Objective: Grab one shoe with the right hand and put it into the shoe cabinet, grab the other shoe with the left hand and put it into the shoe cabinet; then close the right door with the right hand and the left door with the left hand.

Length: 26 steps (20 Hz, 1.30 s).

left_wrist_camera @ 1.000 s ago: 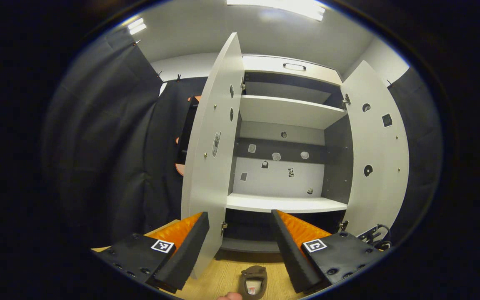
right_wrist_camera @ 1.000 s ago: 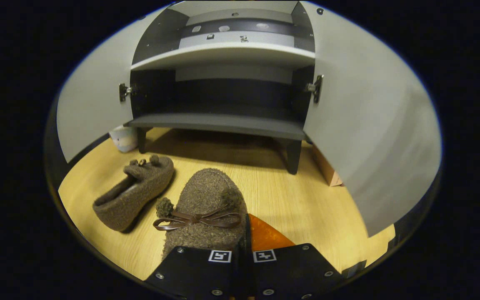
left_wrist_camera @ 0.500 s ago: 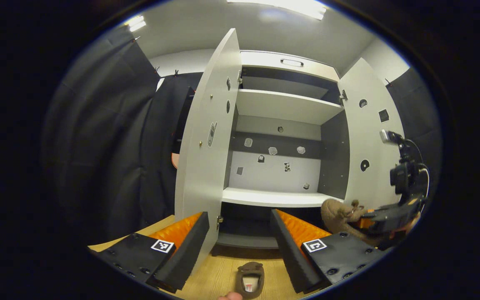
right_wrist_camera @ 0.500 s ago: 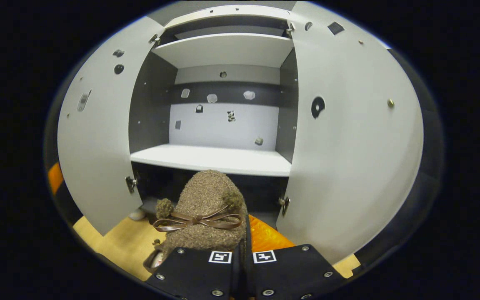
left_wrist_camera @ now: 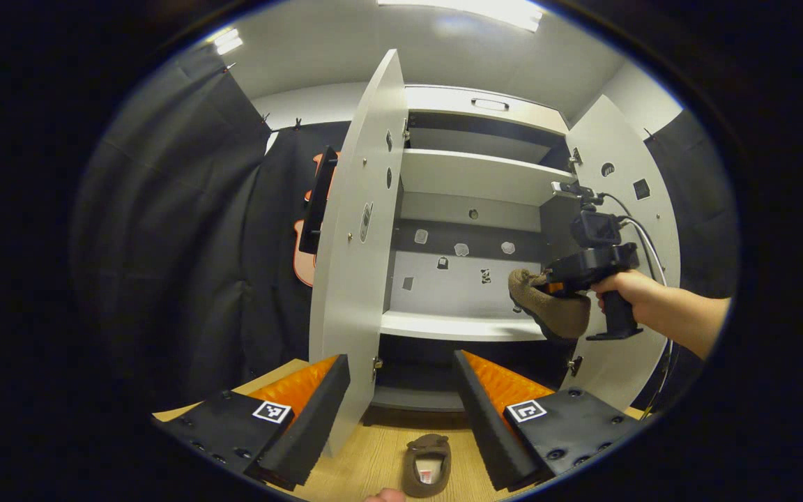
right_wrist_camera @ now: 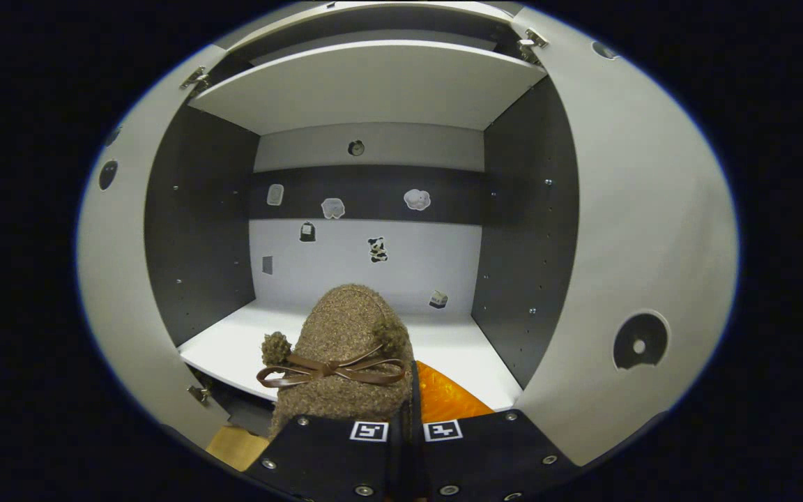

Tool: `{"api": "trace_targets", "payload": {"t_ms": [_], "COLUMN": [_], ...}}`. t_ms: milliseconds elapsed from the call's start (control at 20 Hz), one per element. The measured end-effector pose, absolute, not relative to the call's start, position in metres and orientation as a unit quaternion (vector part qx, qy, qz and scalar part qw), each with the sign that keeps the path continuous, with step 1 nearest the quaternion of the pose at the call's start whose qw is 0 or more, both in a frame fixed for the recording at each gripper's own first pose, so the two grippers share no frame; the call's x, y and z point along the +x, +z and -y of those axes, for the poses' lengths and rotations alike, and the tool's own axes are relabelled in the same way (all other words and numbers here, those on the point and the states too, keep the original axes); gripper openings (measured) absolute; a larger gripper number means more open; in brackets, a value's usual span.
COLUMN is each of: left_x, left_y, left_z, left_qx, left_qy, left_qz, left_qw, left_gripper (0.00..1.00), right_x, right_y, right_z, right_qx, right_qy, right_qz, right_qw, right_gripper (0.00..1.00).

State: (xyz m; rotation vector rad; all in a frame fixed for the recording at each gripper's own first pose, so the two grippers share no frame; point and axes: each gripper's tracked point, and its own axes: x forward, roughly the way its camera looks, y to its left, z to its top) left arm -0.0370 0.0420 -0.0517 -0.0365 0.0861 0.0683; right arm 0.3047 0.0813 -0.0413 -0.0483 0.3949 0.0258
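Observation:
My right gripper [right_wrist_camera: 407,399] is shut on a fuzzy brown shoe [right_wrist_camera: 342,341] with a thin bow, toe pointing into the shoe cabinet. The shoe hangs just above the front of the white middle shelf [right_wrist_camera: 468,348]. In the left gripper view a hand holds that right gripper [left_wrist_camera: 586,268] with the shoe [left_wrist_camera: 551,314] at the shelf's right front, beside the open right door [left_wrist_camera: 624,181]. My left gripper [left_wrist_camera: 401,411] is open and holds nothing, low before the open left door [left_wrist_camera: 353,279]. The other brown shoe [left_wrist_camera: 427,466] lies on the wooden floor between its fingers.
Both doors stand wide open [right_wrist_camera: 112,279] [right_wrist_camera: 642,230]. An upper shelf [right_wrist_camera: 373,84] roofs the middle compartment, and small stickers dot the back panel [right_wrist_camera: 373,247]. A dark lower compartment [left_wrist_camera: 419,376] sits under the white shelf. Black cloth [left_wrist_camera: 185,244] hangs left of the cabinet.
The right gripper has lifted its shoe off the floor and carried it up and forward to the middle shelf opening. The left gripper has hardly moved and stays open.

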Motion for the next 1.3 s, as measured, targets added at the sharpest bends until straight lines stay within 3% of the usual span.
{"api": "trace_targets", "payload": {"t_ms": [300, 600, 800, 900, 1050, 1150, 1250, 1300], "left_x": [-0.037, -0.032, -0.032, -0.033, -0.034, -0.036, -0.035, -0.036], "left_y": [-0.066, -0.065, -0.070, -0.072, -0.074, -0.075, -0.074, -0.073], "left_z": [-0.052, -0.061, -0.057, -0.057, -0.057, -0.058, -0.056, -0.055], "left_qx": [-0.035, -0.008, -0.013, -0.013, -0.016, -0.017, -0.019, -0.018], "left_qy": [0.035, 0.035, 0.026, 0.026, 0.028, 0.027, 0.026, 0.025], "left_qz": [-0.053, -0.049, -0.058, -0.062, -0.063, -0.065, -0.064, -0.064], "left_qw": [0.997, 0.998, 0.998, 0.998, 0.997, 0.997, 0.997, 0.997], "left_gripper": [0.96, 0.96, 0.96, 0.96, 0.99, 0.96, 0.96, 0.96], "right_x": [0.380, 0.400, 0.398, 0.392, 0.382, 0.375, 0.367, 0.362], "right_y": [-0.096, -0.129, -0.132, -0.127, -0.115, -0.104, -0.091, -0.086], "right_z": [-0.075, -0.068, -0.059, -0.060, -0.060, -0.062, -0.060, -0.061], "right_qx": [-0.022, 0.008, -0.015, -0.025, -0.040, -0.035, -0.035, -0.036], "right_qy": [-0.016, -0.035, -0.036, -0.027, -0.007, 0.006, 0.011, 0.015], "right_qz": [-0.292, -0.345, -0.346, -0.344, -0.336, -0.329, -0.318, -0.312], "right_qw": [0.956, 0.938, 0.937, 0.938, 0.941, 0.944, 0.948, 0.949], "right_gripper": [0.04, 0.06, 0.14, 0.20, 0.38, 0.45, 0.63, 0.67]}}
